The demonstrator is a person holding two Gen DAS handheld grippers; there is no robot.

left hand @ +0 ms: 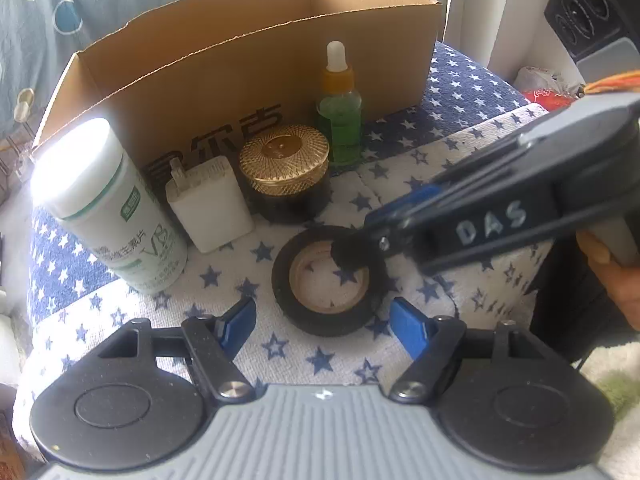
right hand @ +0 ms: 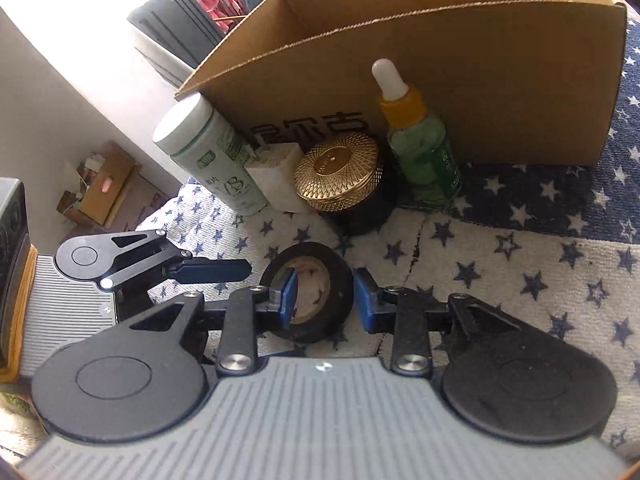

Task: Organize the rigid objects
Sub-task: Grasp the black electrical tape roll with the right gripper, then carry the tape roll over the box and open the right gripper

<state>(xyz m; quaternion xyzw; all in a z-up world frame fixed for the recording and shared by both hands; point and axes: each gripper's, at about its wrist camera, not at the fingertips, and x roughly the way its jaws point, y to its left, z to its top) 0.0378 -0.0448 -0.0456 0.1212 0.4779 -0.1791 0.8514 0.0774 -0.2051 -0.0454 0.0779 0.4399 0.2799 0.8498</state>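
A black tape roll (left hand: pixel 326 280) lies flat on the star-patterned cloth (left hand: pixel 320 356), before a white bottle (left hand: pixel 116 216), charger (left hand: pixel 210 204), gold-lidded jar (left hand: pixel 285 168) and green dropper bottle (left hand: pixel 340 120). These stand against the cardboard box (left hand: pixel 224 80); its inside is hidden. The right hand-held gripper (right hand: pixel 325 300) straddles the roll's wall, pads apart; the left hand-held gripper (left hand: pixel 323 322) is spread, empty.

A home room: star-print cloth (left hand: pixel 460 92) on a seat, patterned bedding (left hand: pixel 80 12), household bottles

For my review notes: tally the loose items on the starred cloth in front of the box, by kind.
Bottles: 2, white bottle and green dropper bottle
Jars: 1, gold-lidded jar
Chargers: 1, white charger
Tape rolls: 1, black tape roll
Total: 5
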